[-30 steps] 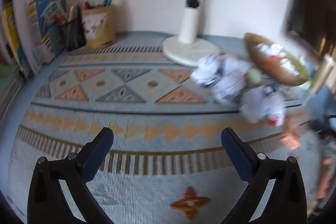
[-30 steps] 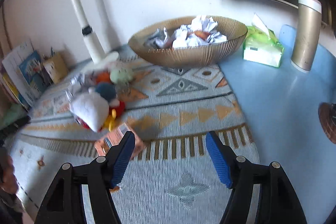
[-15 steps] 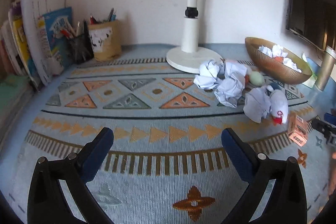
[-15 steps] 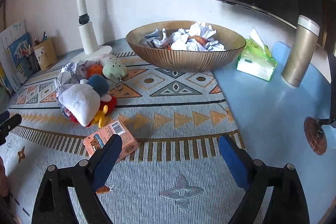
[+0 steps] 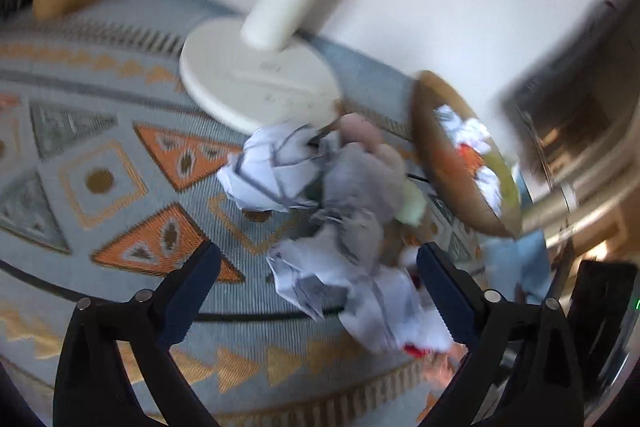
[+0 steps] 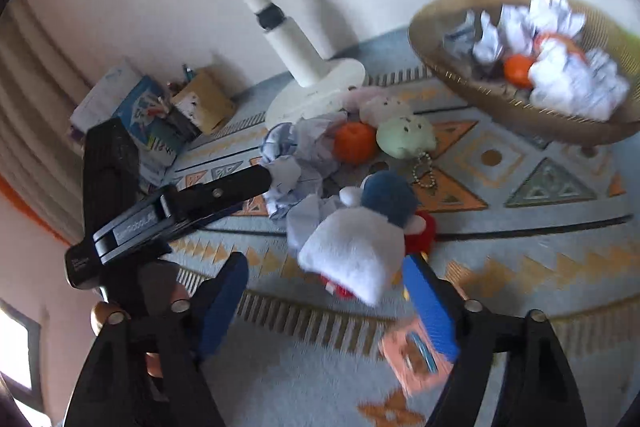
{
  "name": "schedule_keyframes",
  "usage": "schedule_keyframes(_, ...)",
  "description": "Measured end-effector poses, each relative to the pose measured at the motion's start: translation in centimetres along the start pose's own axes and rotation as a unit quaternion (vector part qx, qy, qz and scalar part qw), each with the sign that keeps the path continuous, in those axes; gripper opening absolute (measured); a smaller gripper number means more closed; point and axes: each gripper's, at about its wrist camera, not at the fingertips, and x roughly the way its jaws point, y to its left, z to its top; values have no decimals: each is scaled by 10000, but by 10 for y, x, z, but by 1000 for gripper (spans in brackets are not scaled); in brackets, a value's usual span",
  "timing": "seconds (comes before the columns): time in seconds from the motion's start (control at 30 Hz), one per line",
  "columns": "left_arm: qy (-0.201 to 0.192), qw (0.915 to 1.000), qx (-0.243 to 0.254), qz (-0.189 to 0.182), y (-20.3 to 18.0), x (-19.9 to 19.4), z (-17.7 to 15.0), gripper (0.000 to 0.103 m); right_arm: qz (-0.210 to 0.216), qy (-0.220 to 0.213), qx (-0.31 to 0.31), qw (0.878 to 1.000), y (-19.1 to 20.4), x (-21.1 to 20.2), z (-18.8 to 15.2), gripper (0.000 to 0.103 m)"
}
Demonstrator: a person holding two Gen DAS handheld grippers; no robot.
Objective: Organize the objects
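Pointing down at the toy pile [image 6: 352, 227] on the bench mat [image 6: 520, 267], both grippers are held with jaws apart and just closing a little: left gripper [image 5: 320, 291] around crumpled paper [image 5: 320, 283], right gripper [image 6: 324, 291] around a white plush [image 6: 352, 255], neither touching.

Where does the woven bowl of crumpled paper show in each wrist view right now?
Left wrist: the woven bowl sits right of centre, tilted, beyond the paper pile.
Right wrist: the bowl is at upper right.
Shared landmark: the white lamp base, left of the bowl in both.
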Motion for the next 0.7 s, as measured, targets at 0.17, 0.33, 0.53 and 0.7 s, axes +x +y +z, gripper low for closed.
schedule_keyframes(0.17, -185, 9977, 473, 455, -23, 10, -13, 59, -308, 56, -70, 9995, 1, 19, -1, 57)
schedule_keyframes(0.33, -617, 9952, 707, 291, -30, -15, -15, 48, 327, -225, 295, 9988, -19, 2, -1, 52)
schedule_keyframes(0.53, -1188, 9854, 1072, 583, -25, -78, -31, 48, 306, -964, 104, 9948, -23, -74, -1, 53)
schedule_keyframes(0.7, -1763, 9506, 1370, 2156, -16, -96, -63, 48, -1620, -529, -933, 9809, -25, -90, -16, 54)
